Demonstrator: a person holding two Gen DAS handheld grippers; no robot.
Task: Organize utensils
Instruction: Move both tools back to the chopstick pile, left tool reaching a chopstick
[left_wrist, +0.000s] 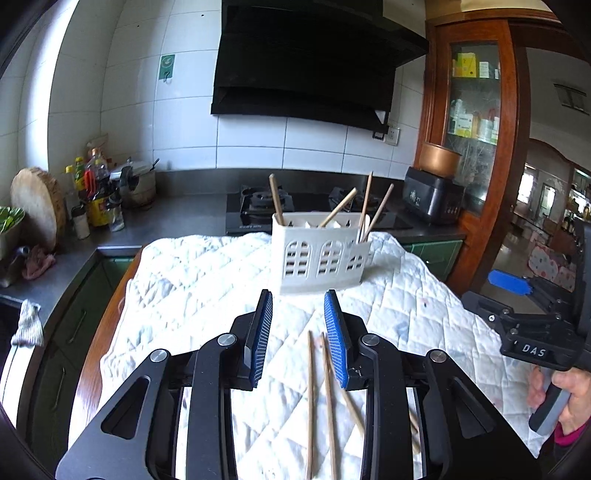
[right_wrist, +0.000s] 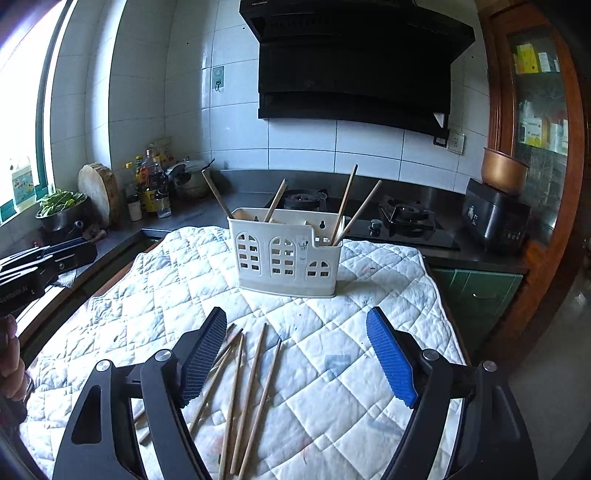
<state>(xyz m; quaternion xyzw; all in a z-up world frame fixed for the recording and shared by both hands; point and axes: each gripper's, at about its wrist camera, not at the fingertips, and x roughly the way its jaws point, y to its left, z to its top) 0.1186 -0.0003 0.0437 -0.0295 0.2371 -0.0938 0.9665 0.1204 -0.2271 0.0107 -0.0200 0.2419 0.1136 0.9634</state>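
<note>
Chopsticks (right_wrist: 251, 398) lie loose on the quilt (right_wrist: 332, 369), a fan of thin, pale wooden sticks just below and inside the right gripper (right_wrist: 297, 350); its left finger crosses over the tops of some of them, and none is held. That gripper's fingers are spread wide, with ribbed blue pads (right_wrist: 391, 356) facing each other across bare quilt. In the left wrist view, two chopsticks (left_wrist: 319, 402) run lengthwise between the fingers of the left gripper (left_wrist: 299, 334), close to its right pad, and one more angles out under that finger. The left gripper's fingers are parted too, more narrowly, gripping nothing. Ahead of both stands the holder (right_wrist: 286, 254), a cream plastic box with arched cut-out windows, upright on the quilt. Four more chopsticks lean out of its top at different angles. The quilt is white, diamond-stitched and wrinkled.
</note>
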